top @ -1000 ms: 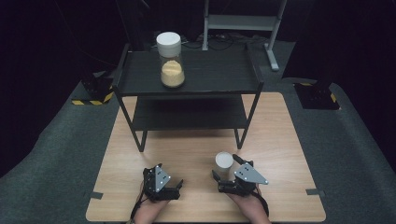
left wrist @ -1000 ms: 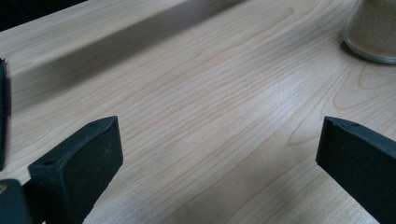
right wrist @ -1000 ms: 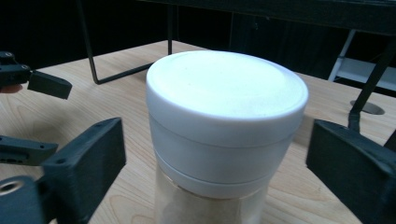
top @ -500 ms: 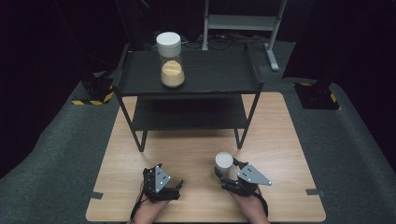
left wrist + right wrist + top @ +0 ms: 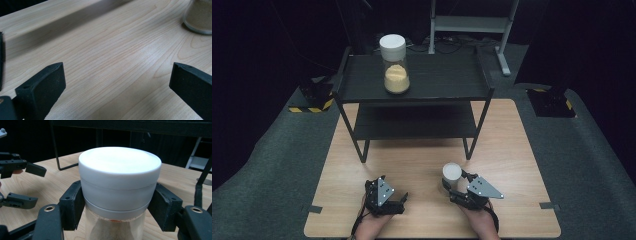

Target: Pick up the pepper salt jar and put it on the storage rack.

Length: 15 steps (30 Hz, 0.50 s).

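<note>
A small glass jar (image 5: 452, 172) with a white lid (image 5: 120, 170) and tan powder inside stands on the wooden table (image 5: 422, 165), right of centre near the front. My right gripper (image 5: 451, 186) has just been closing its jaws. Its pads (image 5: 72, 205) now press both sides of the jar just under the lid. My left gripper (image 5: 403, 199) rests low on the table to the left, open, with bare wood between its fingers (image 5: 42, 85). The jar's base (image 5: 200, 17) lies off to its right. The left gripper (image 5: 32, 185) also shows at the left of the right gripper view.
A black two-tier shelf (image 5: 432, 80) stands at the table's far side. A taller jar (image 5: 394, 65) with a white lid and tan powder is on its top tier. Dark carpet surrounds the table, and a metal stand (image 5: 472, 22) is behind the shelf.
The right gripper has shifted very slightly at the small jar. The jar and the left gripper stand where they were.
</note>
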Motion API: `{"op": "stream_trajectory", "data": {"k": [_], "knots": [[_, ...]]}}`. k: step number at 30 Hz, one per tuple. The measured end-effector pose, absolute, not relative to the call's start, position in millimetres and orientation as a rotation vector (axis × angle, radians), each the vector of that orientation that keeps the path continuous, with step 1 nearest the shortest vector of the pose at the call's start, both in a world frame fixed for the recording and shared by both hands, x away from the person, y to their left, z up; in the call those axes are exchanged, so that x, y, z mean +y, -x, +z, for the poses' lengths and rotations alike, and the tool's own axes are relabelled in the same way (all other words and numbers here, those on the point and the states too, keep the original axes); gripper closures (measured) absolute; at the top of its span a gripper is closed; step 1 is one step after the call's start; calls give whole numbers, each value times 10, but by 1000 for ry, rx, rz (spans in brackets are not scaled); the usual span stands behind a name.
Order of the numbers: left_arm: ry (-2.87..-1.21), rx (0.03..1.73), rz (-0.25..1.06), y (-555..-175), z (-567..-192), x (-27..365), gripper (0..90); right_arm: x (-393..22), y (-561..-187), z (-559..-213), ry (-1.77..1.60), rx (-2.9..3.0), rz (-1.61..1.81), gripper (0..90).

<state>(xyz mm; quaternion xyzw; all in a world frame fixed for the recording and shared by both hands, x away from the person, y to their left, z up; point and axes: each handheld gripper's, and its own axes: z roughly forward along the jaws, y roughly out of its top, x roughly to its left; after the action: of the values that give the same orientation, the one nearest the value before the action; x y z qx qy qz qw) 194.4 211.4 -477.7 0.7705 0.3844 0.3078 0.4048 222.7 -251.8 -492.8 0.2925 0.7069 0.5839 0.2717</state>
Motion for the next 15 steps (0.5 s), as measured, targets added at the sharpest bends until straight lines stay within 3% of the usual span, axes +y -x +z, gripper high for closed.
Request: {"op": "stream_trajectory", "data": {"k": [15], "knots": [[-1939,966,764,-1951,-4781,2138,7,-2567,-2099,-4645,-757,1846,1623,340]]}}
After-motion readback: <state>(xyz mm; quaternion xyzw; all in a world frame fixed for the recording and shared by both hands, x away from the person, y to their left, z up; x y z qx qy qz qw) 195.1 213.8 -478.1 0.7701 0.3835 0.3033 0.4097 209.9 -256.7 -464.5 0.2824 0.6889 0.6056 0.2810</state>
